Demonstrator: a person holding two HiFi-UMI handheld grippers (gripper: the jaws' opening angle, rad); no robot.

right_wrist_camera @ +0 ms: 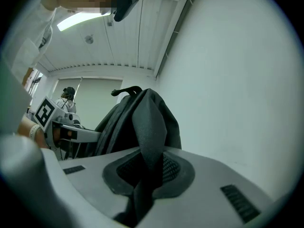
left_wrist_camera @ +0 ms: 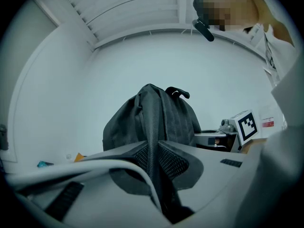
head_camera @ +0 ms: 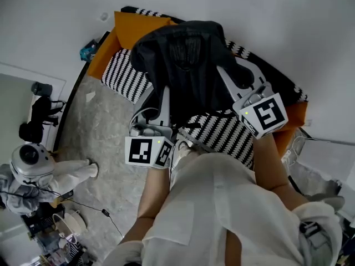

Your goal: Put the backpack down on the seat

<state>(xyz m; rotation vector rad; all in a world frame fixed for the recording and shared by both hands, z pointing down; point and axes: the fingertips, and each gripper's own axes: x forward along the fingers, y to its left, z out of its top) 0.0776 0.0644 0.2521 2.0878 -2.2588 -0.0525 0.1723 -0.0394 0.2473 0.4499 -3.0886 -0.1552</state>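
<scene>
**Two grippers, one bag: backpack over the seat, not yet let go**

Both of your tools are clamped on the load. Your left gripper (left_wrist_camera: pixel 154 161) pinches one dark woven shoulder strap (left_wrist_camera: pixel 153 127) between its mesh pads (left_wrist_camera: pixel 173 160). Your right gripper (right_wrist_camera: pixel 148 167) pinches the other strap (right_wrist_camera: pixel 149 122) the same way. The dark grey fabric backpack (head_camera: pixel 186 60) stands upright over the orange seat (head_camera: pixel 133 29), towards its back edge and above the black-and-white zigzag cushions (head_camera: pixel 125 73). Its top handle (left_wrist_camera: pixel 178 93) is uppermost, near the white wall (head_camera: pixel 277 15). Carrying it to the seat looks done. Whether its base bears on a cushion is hidden by the bag itself. Left to do, by this reading: settle it fully, slacken both straps and open the jaws.
</scene>
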